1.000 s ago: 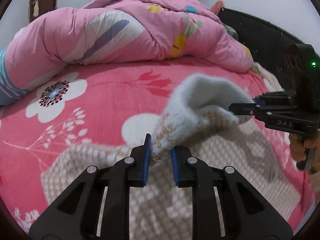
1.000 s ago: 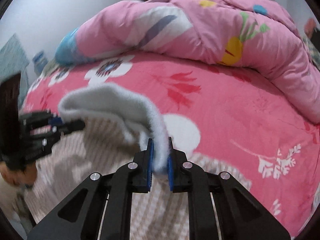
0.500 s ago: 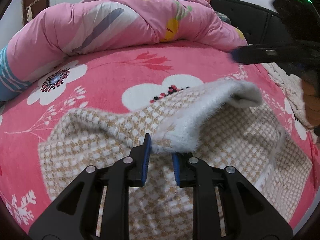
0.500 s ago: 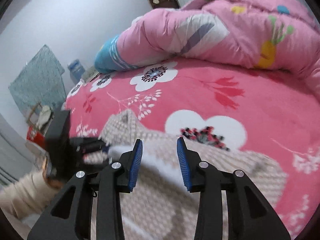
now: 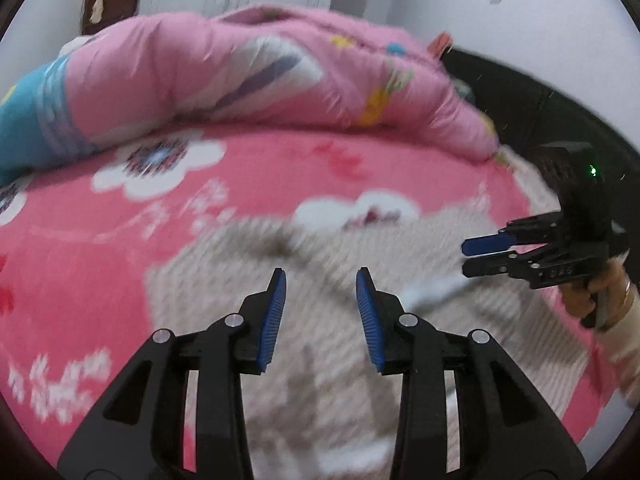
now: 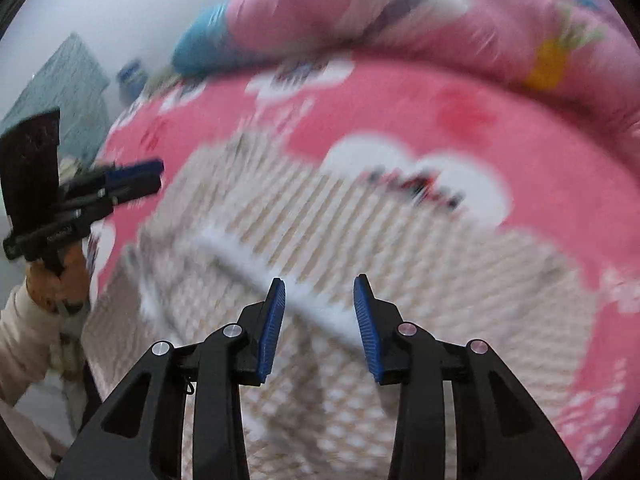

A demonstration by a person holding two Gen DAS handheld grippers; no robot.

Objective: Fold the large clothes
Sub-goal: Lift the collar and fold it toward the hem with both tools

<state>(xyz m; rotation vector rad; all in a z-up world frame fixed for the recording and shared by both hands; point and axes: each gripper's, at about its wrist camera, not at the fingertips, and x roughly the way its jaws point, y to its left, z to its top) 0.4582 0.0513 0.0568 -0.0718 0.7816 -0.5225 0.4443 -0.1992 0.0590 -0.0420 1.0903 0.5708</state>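
A beige-and-white checked knit garment (image 5: 320, 360) lies spread on the pink floral bed sheet (image 5: 120, 260), its white fleecy edge (image 6: 272, 276) folded over on top. My left gripper (image 5: 321, 280) hovers over the garment, its jaws opening, nothing between the blue pads. My right gripper (image 6: 319, 284) stands open above the white edge, not pressing on it. In the left wrist view, the right gripper (image 5: 470, 258) shows at the right edge, held by a hand. The left gripper (image 6: 156, 178) shows at the left of the right wrist view. Both views are blurred.
A rolled pink quilt (image 5: 240, 80) with a blue end lies along the far side of the bed. A dark headboard (image 5: 540, 100) stands at the right. A teal panel (image 6: 68, 84) and a blue jar (image 6: 130, 78) sit beyond the bed's left side.
Both grippers let go of the garment's white edge, which dropped flat onto the garment. Both jaws opened, the right before the left. The left gripper drew back from the fold.
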